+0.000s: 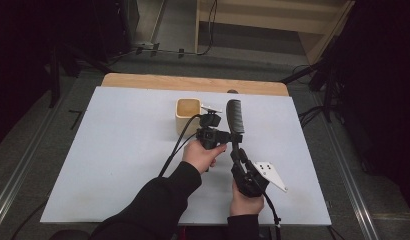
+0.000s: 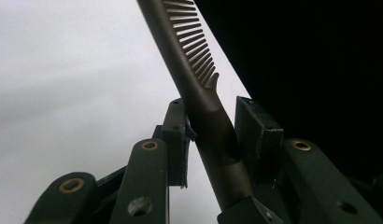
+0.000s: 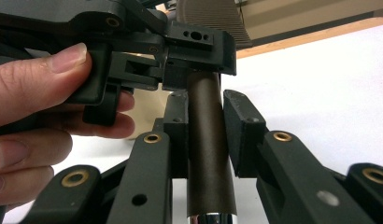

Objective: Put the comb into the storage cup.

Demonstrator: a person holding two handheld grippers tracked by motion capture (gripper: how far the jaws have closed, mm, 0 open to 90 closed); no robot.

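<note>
A dark brown plastic comb (image 1: 235, 119) with a round handle stands off the white tabletop (image 1: 118, 160) near its middle, toothed end toward twelve o'clock. The right gripper (image 1: 236, 152), coming from six o'clock, has its jaws around the handle with small gaps showing either side. The left gripper (image 1: 220, 134), from nine o'clock, clamps the handle just below the teeth. At ten o'clock of the comb, just beside it, sits a cream square cup (image 1: 187, 114).
</note>
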